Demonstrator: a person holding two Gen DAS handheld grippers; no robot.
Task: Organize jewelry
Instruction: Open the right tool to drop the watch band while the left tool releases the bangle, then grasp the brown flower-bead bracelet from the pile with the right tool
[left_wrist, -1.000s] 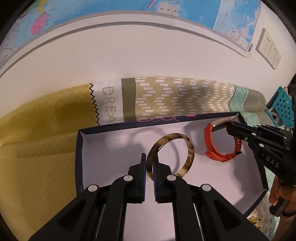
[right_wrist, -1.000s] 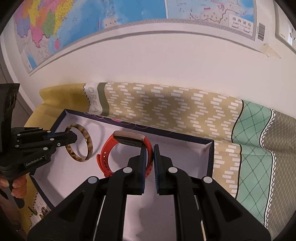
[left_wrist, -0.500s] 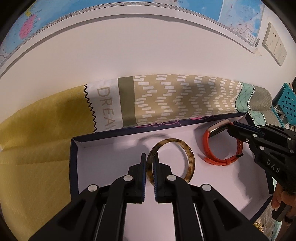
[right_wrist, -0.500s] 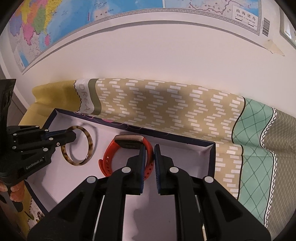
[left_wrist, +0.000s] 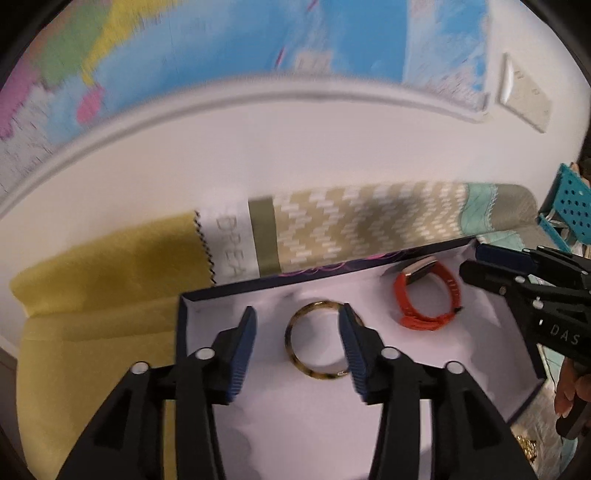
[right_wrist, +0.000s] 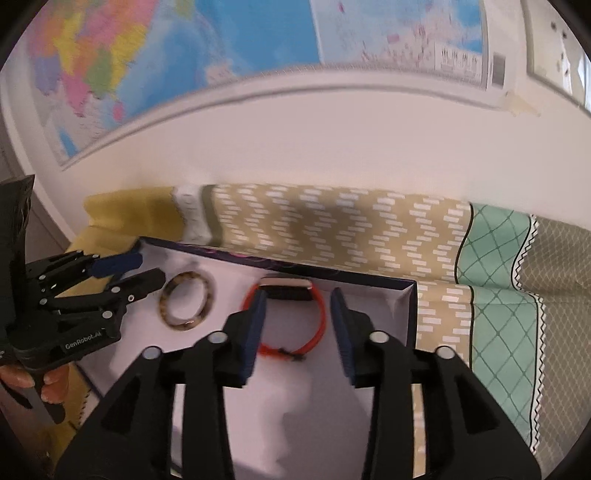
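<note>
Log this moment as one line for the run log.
left gripper: opening, bangle lies free between jaws | right gripper: opening, orange watch free | both inside box

Readable lettering on the cloth and both grippers

The patterned cloth (left_wrist: 229, 243) carries pale letters "DREA" on its white band, cut off by the box edge. The right gripper (left_wrist: 480, 264), seen from the left wrist, bears "DAS" on its black body. The left gripper (right_wrist: 138, 269), seen from the right wrist, is marked "GenRobot.AI". Print on the wall map (right_wrist: 458, 59) is too blurred to read.
</note>
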